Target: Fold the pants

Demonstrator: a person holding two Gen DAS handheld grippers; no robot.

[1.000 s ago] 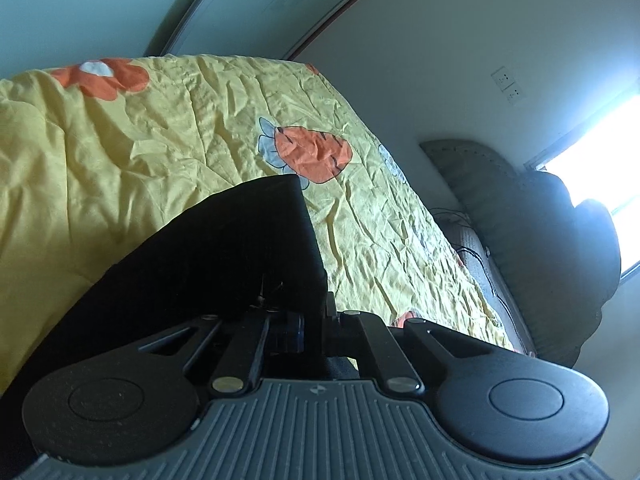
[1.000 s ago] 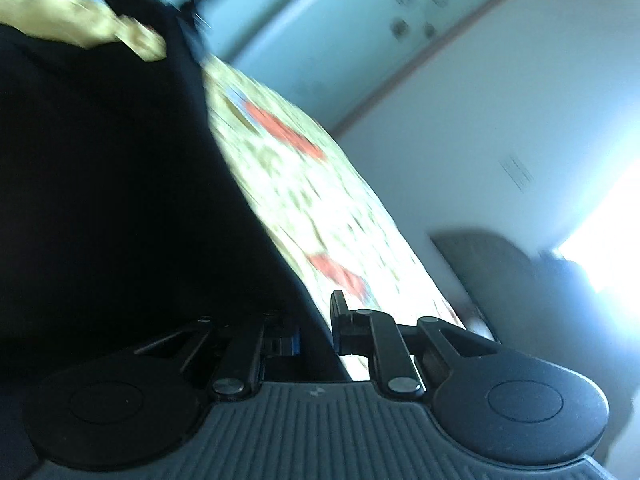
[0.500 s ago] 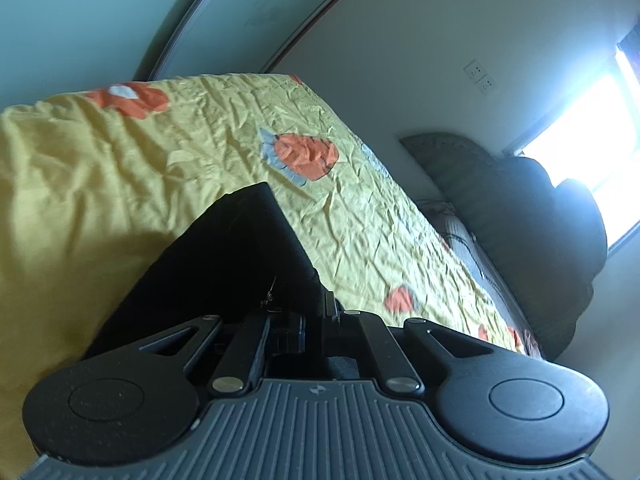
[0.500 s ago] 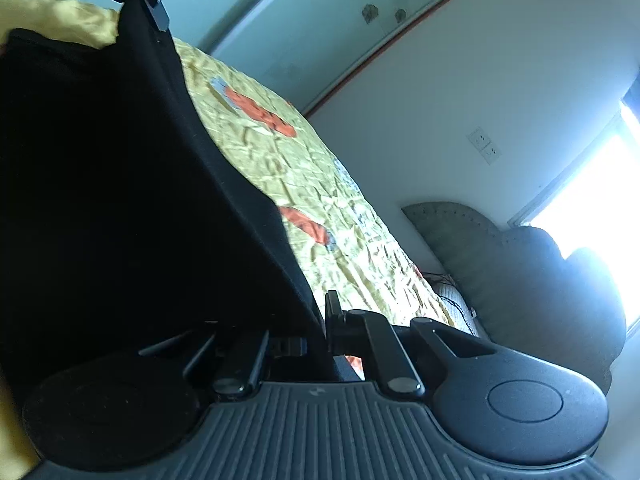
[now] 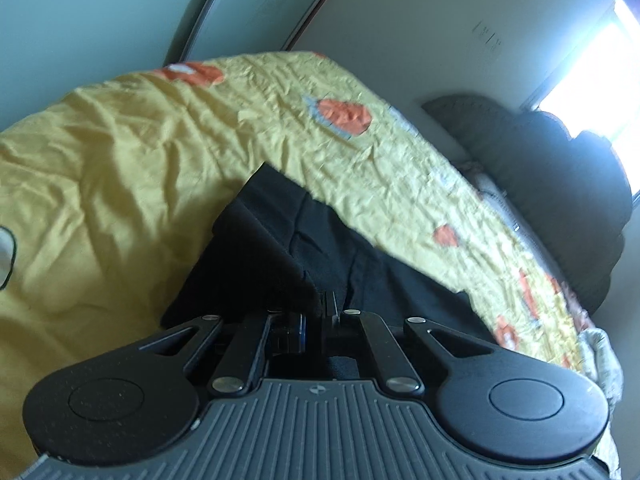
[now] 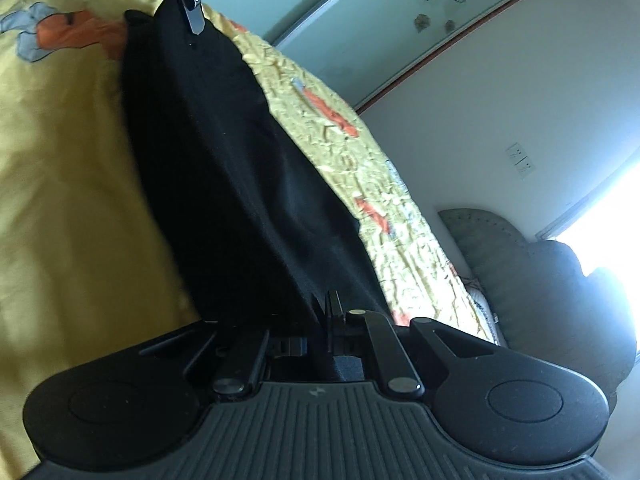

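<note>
Both pairs of jaws are closed tight on black cloth. In the left wrist view the left gripper (image 5: 326, 306) pinches an edge of the black pants (image 5: 320, 248), its fingers drawn together with a fold of the fabric bunched between them. From that pinch the pants run away toward the far side, narrowing to a corner that lies on the yellow bedspread (image 5: 120, 168). To the left of the cloth the bedspread is smooth and softly creased; to the right it is finely wrinkled and printed with orange carrot shapes (image 5: 344, 114). Farther right, a dark padded headboard (image 5: 560, 184) stands against the wall, and a bright window (image 5: 592, 76) glares above it.

In the right wrist view the right gripper (image 6: 326, 312) clamps another edge of the pants (image 6: 240, 184), the fingers almost touching with cloth caught between them. The fabric stretches as a taut dark sheet from this near grip up to the far left, where the left gripper (image 6: 194, 20) reaches in from the top edge and nips its far corner. Yellow bedspread (image 6: 72, 208) shows on both sides of the sheet. At the right are a wall socket (image 6: 520, 158) and the headboard (image 6: 540, 280).
</note>
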